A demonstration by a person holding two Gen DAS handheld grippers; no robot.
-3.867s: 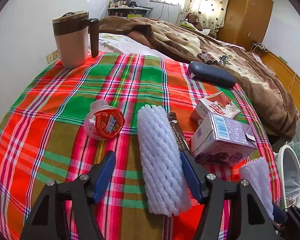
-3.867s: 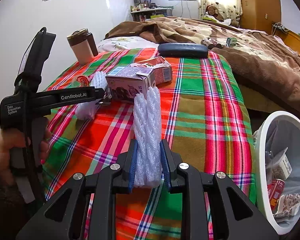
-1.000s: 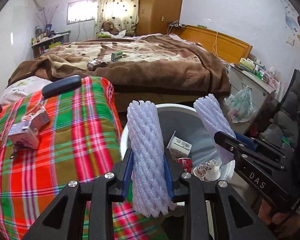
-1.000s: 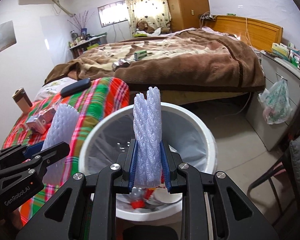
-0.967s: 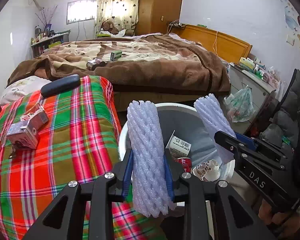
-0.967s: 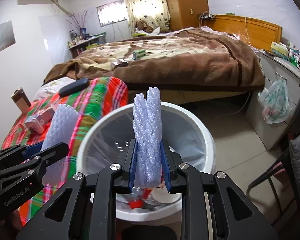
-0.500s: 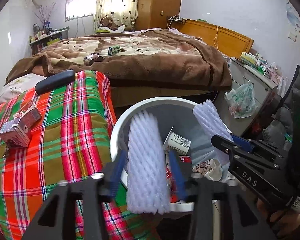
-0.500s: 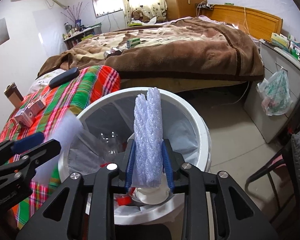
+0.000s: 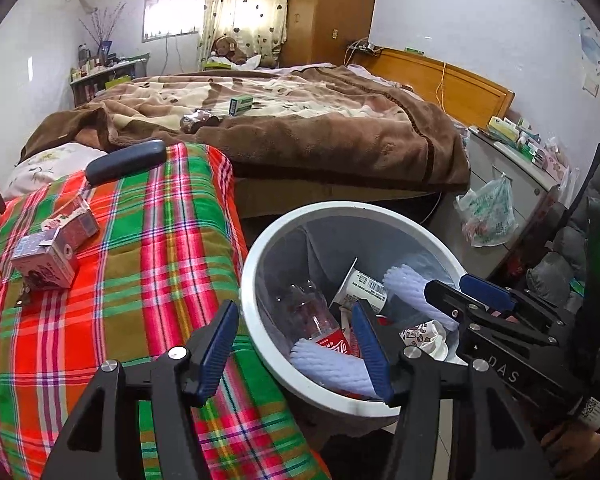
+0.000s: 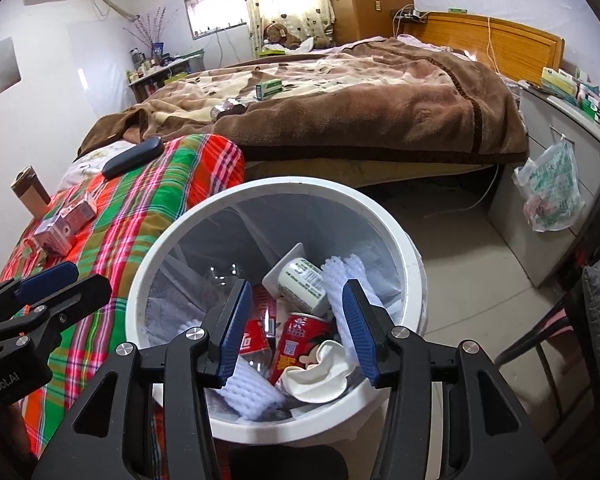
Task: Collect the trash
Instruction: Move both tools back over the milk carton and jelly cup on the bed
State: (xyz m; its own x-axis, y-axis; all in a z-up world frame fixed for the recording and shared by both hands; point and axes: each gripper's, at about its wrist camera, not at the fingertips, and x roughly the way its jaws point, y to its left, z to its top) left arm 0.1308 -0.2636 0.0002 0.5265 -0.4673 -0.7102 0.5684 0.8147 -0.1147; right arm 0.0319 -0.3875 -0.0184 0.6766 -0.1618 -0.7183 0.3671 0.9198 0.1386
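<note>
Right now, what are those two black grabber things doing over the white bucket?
A person is tidying up with a grabber in each hand. Both the left gripper and the right gripper hang over the white trash bin, jaws open and holding nothing; the right one's are opening wider. Two white foam nets lie inside with a red can and cups. Milk cartons wait on the plaid cloth.

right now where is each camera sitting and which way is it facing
Left wrist: rides the left gripper, angled down at the white bin beside the plaid blanket; its open fingers, nothing between, and the right gripper show.
Right wrist: rides the right gripper, angled down into the bin; its jaws opening, empty, with the left gripper at left.
Shared: bin, foam nets, cartons, brown bed.
</note>
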